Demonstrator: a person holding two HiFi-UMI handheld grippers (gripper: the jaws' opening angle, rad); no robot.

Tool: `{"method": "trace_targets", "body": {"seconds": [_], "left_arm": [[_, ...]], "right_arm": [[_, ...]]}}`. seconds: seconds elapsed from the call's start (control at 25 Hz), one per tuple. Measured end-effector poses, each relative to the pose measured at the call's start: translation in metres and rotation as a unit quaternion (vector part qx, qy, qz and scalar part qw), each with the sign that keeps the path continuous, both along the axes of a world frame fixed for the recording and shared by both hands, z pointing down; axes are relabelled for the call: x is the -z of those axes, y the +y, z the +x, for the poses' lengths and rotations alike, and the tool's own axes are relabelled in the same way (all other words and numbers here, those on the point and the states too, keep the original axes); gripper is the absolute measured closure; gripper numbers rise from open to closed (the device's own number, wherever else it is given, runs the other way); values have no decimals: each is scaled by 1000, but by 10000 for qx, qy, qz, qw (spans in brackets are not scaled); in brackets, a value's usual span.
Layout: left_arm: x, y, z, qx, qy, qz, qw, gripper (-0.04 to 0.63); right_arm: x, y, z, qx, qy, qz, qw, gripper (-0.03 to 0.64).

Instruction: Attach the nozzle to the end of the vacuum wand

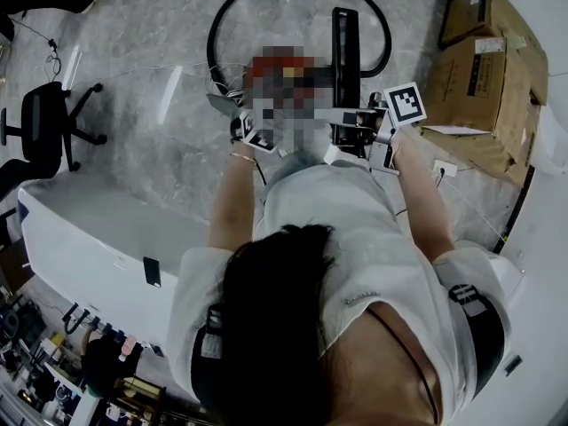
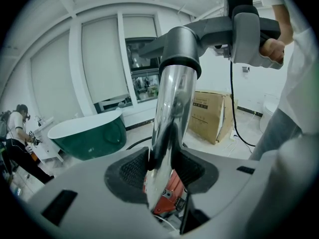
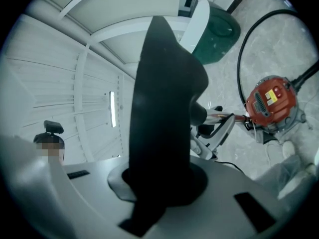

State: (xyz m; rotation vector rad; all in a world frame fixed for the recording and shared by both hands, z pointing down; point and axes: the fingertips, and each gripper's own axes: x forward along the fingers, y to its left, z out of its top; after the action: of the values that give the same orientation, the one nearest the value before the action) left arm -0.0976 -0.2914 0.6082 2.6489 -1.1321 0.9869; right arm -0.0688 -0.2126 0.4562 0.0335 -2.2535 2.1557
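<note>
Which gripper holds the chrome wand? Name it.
The left gripper: its jaws clamp the shiny wand, while the right gripper is shut on the black nozzle.

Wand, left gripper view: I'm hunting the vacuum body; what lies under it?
Under the wand, part of a red vacuum body shows past the left gripper; that gripper covers the rest of it.
</note>
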Motion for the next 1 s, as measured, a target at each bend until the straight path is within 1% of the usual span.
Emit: {"method": "trace_targets", "body": {"seconds": [0.16,0.32,0.4,0.6,0.84,1.0], "left_arm": [[-1,-1,1,-57,-18,-36,10000,436],[0,-1,-1,-21,51,-61,10000,436],[0,-1,-1,-23,56,-78,10000,436],[1,-2,-2,-21,97,-99,9999,436],[0,-3,-3,30,219,-210,9995,433],[1,-4,-2,69,240,-261,9993,431]], "right_arm": [[-2,0,1,38,55,94,9999,549],[-3,3,-4,211,355,399,9984,549],[-3,4,-4,237,436,474,9976,549],[-4,4,-7,212,473,553,9971,549],[-7,6,-10,215,594,872,9942,549],[-6,10,-12,184,536,980,9936,549]]}}
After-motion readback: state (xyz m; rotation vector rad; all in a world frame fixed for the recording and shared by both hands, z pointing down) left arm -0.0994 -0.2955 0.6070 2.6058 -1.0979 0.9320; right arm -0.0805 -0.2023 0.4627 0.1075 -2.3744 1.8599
